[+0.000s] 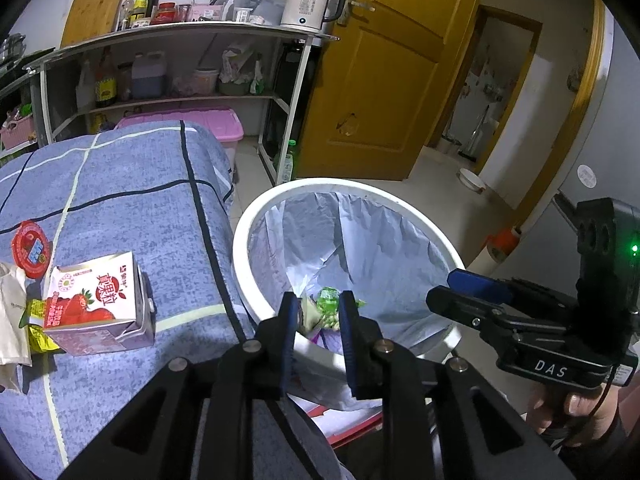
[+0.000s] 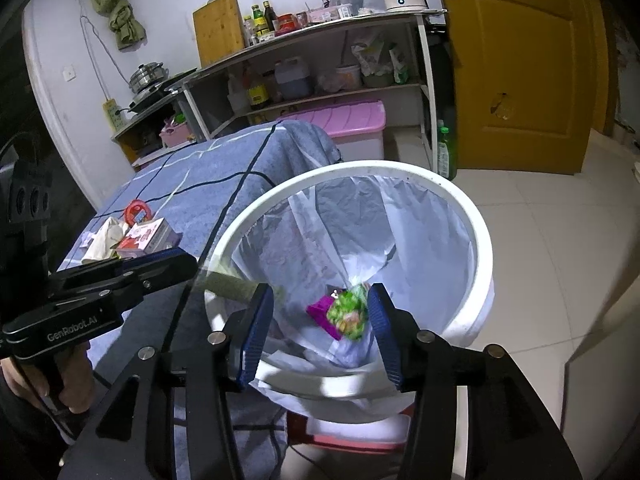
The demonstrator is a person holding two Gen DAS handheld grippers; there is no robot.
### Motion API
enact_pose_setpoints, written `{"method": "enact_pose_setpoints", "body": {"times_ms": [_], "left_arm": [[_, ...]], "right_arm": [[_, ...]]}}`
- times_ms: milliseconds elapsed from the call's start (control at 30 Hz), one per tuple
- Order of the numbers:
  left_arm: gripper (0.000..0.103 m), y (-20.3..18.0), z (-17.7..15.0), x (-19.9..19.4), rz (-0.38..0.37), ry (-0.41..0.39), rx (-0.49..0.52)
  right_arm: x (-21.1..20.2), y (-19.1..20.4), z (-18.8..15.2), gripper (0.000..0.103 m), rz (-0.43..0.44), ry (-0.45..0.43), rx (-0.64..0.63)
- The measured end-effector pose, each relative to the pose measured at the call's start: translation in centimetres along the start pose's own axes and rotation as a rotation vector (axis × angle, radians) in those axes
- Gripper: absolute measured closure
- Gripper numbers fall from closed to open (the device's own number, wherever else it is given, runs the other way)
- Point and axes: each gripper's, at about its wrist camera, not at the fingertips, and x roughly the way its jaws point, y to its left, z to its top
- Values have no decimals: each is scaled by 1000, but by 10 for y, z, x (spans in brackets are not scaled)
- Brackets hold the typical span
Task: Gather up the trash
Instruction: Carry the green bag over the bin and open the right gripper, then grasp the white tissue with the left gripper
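1. The white trash bin, lined with a pale translucent bag, stands on the floor just beside the table covered in a blue checked cloth.
2. The right gripper hangs over the bin's mouth with its jaws spread wide and nothing between them. In its own view the blue pads frame the bin's interior.
3. A green snack wrapper appears blurred inside the bin, beside a purple piece of packaging; whether the wrapper is lying still cannot be told. In the left wrist view the same green wrapper shows deep in the bag.
4. The left gripper is held at the table edge beside the bin rim, jaws parted and holding nothing.
5. On the cloth lie further items of trash: a strawberry milk carton on its side, a red round foil lid just behind it, a crumpled white tissue at the far left, and a yellow wrapper partly under the carton.
6. Behind the table stand a metal shelf rack bearing a white electric kettle, a pink storage box and a yellow wooden door.
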Motion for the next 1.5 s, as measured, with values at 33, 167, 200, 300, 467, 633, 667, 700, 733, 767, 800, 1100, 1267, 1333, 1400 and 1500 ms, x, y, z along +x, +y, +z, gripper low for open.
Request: {"method": "enact_pose_setpoints", "body": {"times_ms": [33, 167, 200, 300, 467, 633, 667, 700, 733, 767, 800, 1100, 1267, 1333, 1400, 1500], "left_arm": [[81, 1, 0, -1, 0, -1, -2], [81, 3, -1, -7, -2, -9, -16], [81, 4, -1, -9, -1, -12, -19], [81, 6, -4, -17, 3, -22, -26], [81, 9, -13, -31, 20, -34, -41], [81, 17, -25, -47, 45, -48, -58], [81, 18, -27, -50, 53, -51, -61], [81, 20, -30, -54, 63, -55, -62], [81, 21, -32, -57, 72, -57, -64], [81, 24, -34, -60, 80, -60, -67], [81, 26, -36, -63, 87, -61, -71], [81, 49, -57, -89, 159, -82, -124], [54, 65, -65, -100, 198, -101, -162], [48, 72, -67, -106, 212, -122, -184], [48, 80, -66, -109, 231, -131, -198], [48, 92, -66, -113, 255, -138, -221]], "right_arm": [[-1, 1, 0, 53, -1, -4, -3], [-7, 5, -1, 53, 4, -17, -9], [-8, 6, -1, 53, 4, -19, -10], [-14, 10, -2, 53, 15, -26, -15], [-27, 25, -6, 53, 51, -49, -48], [-32, 43, -11, 53, 80, -52, -81], [-32, 47, -12, 53, 91, -50, -85], [-32, 52, -14, 53, 101, -49, -95], [-32, 56, -15, 53, 104, -46, -105], [-32, 60, -16, 53, 108, -43, -113], [-31, 64, -18, 53, 119, -40, -122], [-25, 95, -26, 52, 174, -23, -174], [-20, 109, -24, 47, 196, -17, -201], [-17, 115, -23, 46, 203, -12, -215], [-13, 121, -22, 46, 207, -10, -234], [-7, 129, -19, 45, 211, -5, -269]]}}
